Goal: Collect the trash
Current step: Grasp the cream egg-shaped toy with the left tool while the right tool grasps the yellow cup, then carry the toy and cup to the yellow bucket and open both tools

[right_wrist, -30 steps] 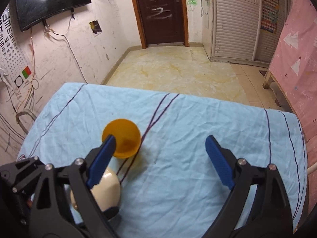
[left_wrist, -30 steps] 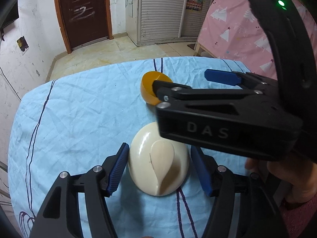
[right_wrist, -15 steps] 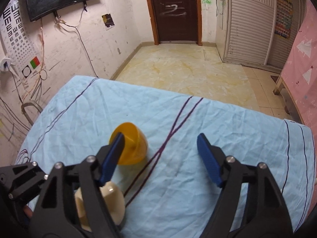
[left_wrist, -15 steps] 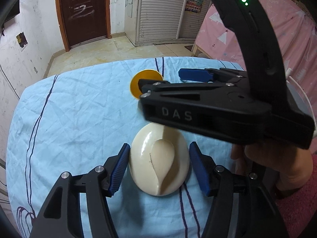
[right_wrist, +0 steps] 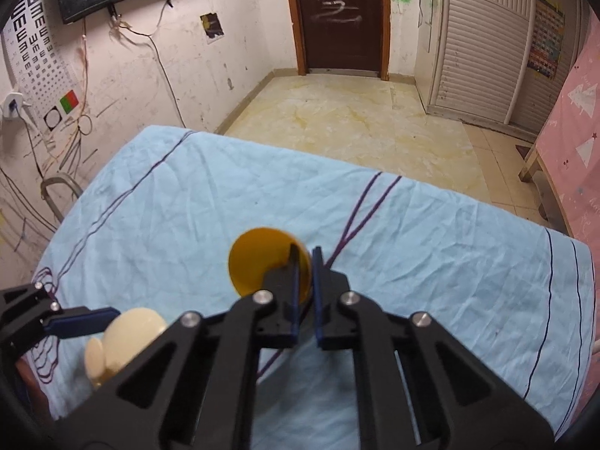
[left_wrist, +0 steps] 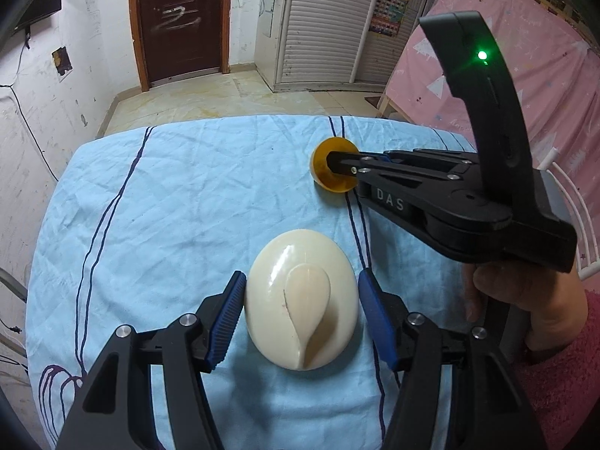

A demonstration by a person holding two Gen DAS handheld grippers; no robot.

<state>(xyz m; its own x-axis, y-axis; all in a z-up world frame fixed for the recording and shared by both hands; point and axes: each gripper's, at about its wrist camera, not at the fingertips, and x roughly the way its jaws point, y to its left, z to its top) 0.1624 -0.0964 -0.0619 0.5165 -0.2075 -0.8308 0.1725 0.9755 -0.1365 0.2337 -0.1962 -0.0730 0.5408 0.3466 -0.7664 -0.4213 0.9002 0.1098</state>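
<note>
A cream dome-shaped lid with a teardrop flap [left_wrist: 302,300] lies on the blue cloth, between the pads of my left gripper [left_wrist: 300,309]; the left pad touches it, the right pad stands a little off. It also shows in the right wrist view [right_wrist: 129,332]. An orange cup [right_wrist: 258,266] lies on its side farther out. My right gripper [right_wrist: 305,273] has its fingers closed on the cup's rim, one inside, one outside. In the left wrist view the cup [left_wrist: 330,180] sits at the right gripper's tip [left_wrist: 337,161].
The table wears a light blue cloth with dark stripes [left_wrist: 168,206]. A pink curtain [left_wrist: 555,75] hangs at the right. A metal chair frame [right_wrist: 56,191] stands at the table's left edge. Tiled floor and a brown door [right_wrist: 339,15] lie beyond.
My right gripper has moved forward to the orange cup and closed its fingers on the rim. The left gripper stays around the cream lid.
</note>
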